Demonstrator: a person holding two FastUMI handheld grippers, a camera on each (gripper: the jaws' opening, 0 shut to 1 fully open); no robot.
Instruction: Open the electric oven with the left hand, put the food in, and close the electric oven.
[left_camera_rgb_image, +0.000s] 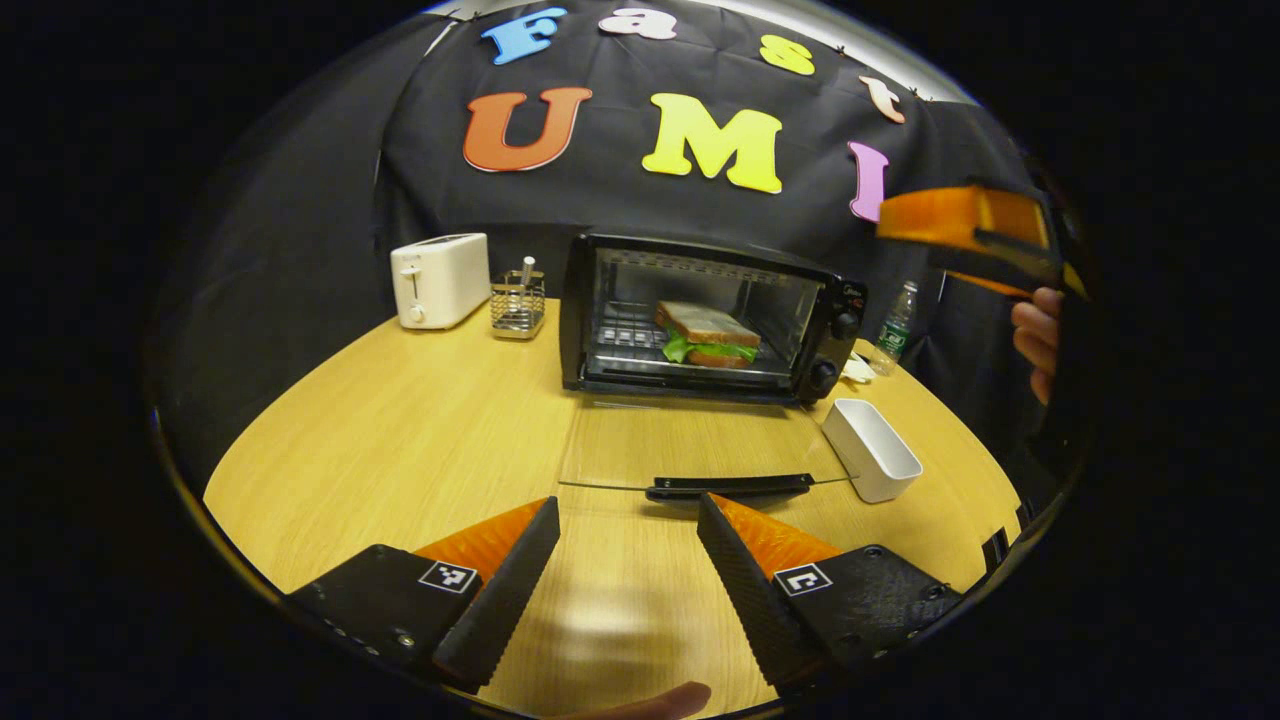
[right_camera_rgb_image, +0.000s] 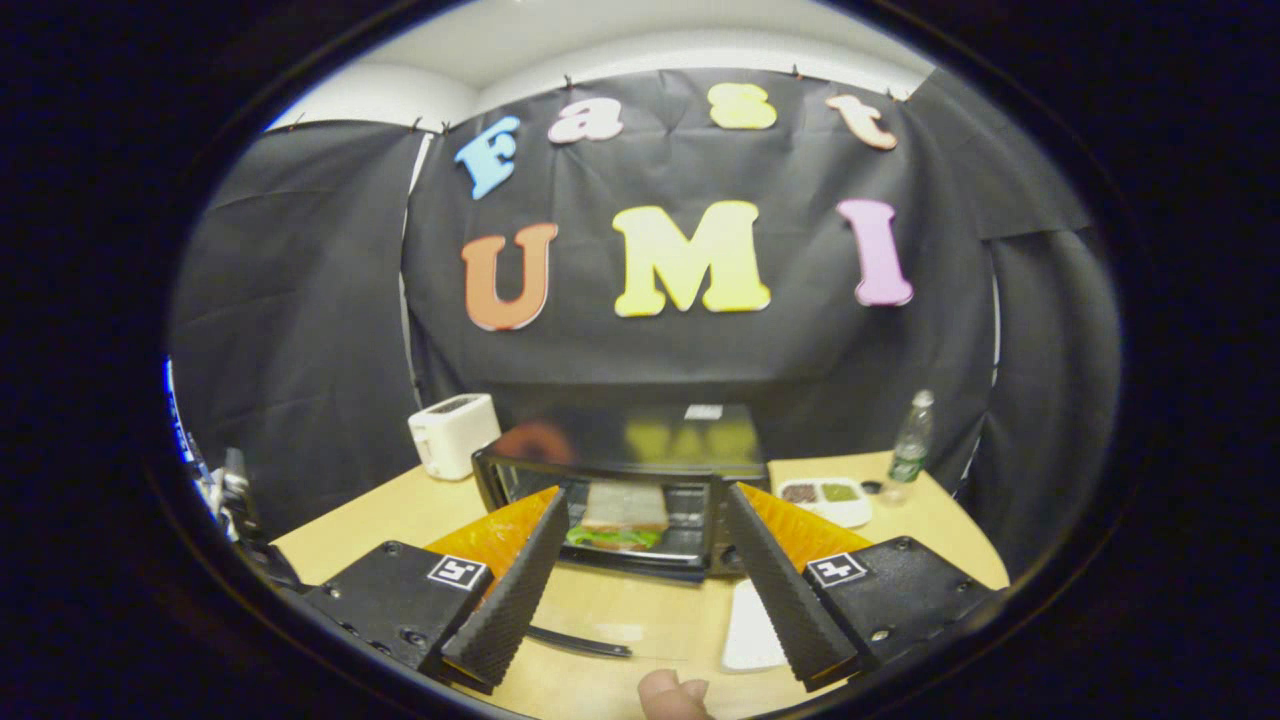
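The black electric oven stands at the back of the wooden table with its glass door folded down flat, handle toward me. A sandwich with green lettuce rests on the rack inside. My left gripper hovers open over the table, just short of the door handle, holding nothing. The right gripper hangs high at the right, held by a hand. In the right gripper view the right gripper is open and empty, above and in front of the oven and the sandwich.
A white toaster and a wire utensil holder stand left of the oven. A white rectangular dish lies by the door's right corner, a water bottle behind it. A divided tray sits right of the oven.
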